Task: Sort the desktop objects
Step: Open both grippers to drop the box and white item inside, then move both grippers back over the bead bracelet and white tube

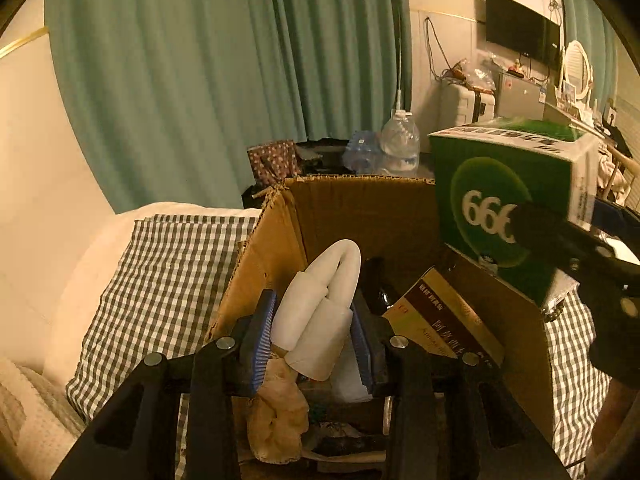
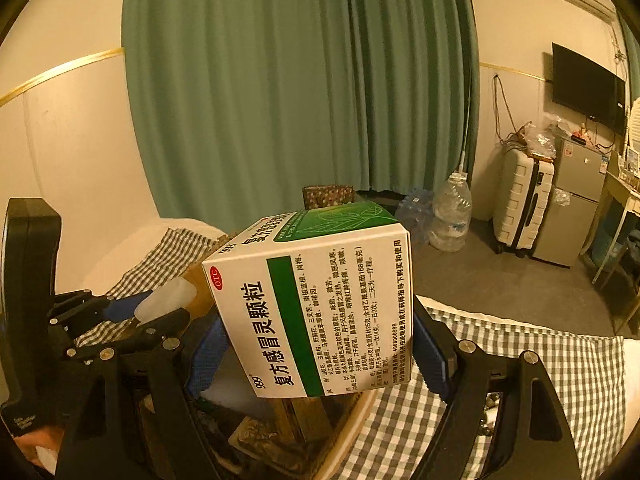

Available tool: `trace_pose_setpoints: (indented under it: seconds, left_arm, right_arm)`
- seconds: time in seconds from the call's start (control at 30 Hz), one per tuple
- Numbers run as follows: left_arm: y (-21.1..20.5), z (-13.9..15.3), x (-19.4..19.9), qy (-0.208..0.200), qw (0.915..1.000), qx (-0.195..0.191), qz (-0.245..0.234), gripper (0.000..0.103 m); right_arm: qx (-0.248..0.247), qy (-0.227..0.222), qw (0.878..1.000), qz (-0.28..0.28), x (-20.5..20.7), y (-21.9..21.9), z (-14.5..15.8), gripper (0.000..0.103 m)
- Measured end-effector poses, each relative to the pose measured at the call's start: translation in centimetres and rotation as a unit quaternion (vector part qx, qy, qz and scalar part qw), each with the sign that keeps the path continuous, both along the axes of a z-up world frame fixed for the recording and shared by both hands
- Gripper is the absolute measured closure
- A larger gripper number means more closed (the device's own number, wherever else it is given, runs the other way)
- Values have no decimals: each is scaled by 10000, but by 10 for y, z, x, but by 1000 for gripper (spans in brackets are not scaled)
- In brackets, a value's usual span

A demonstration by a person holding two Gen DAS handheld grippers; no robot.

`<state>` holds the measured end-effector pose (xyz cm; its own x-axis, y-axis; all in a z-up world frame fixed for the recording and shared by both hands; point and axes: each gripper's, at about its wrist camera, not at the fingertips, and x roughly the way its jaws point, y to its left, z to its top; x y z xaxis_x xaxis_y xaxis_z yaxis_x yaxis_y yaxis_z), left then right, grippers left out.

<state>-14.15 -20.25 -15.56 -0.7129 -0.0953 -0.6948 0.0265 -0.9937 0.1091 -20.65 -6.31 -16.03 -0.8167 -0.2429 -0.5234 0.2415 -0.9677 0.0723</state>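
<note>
**Two drops into one carton**

On the left, the left gripper (image 1: 312,332) hangs over the open carton (image 1: 264,264) with a white U-shaped piece (image 1: 320,312) between its blue pads (image 1: 260,344). The piece looks only loosely held: the left pad touches it, but whether the right one still presses I cannot tell. It is already above the clutter inside, so the sound move is to part the jaws fully and let it fall straight, clear of the carton wall, before lifting away.

To the right, the right gripper (image 2: 316,344) is clamped wide on a green-and-white medicine box (image 2: 316,312), carried tilted over the carton's near corner, above the checked cloth (image 2: 520,360). It should go further in over the opening and come level before release; let go here, it would likely catch the rim. The two grippers sit close, so dropping one at a time seems safer.
</note>
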Motion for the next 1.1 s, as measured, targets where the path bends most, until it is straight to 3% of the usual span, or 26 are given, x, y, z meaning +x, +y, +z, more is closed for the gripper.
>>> trace_pose_setpoints:
  seconds: [0.13, 0.43, 0.5, 0.57, 0.8, 0.97, 1.1]
  left_arm:
    - [-2, -2, -1, -29, 10000, -23, 78, 61]
    - [2, 8, 4, 88, 9999, -56, 59, 52]
    - [7, 13, 6, 175, 9998, -102, 9, 47]
    - [11, 20, 10, 313, 9994, -137, -42, 26]
    - [28, 42, 21, 623, 9978, -169, -178, 17]
    - [41, 57, 30, 881, 9957, -198, -204, 3]
    - [57, 68, 38, 1061, 9938, -163, -289, 0]
  right_arm:
    - [29, -126, 9998, 120, -8, -9, -9, 21]
    - [104, 255, 9995, -121, 4, 0, 4, 12]
    - [117, 327, 9992, -176, 9, 5, 11, 12]
    - [144, 424, 9986, -268, 16, 13, 18, 11]
    - [148, 583, 9963, -618, 38, 50, 40, 8]
    - [214, 690, 9931, -928, 53, 78, 54, 2]
    - [310, 758, 9891, -1226, 66, 105, 65, 0]
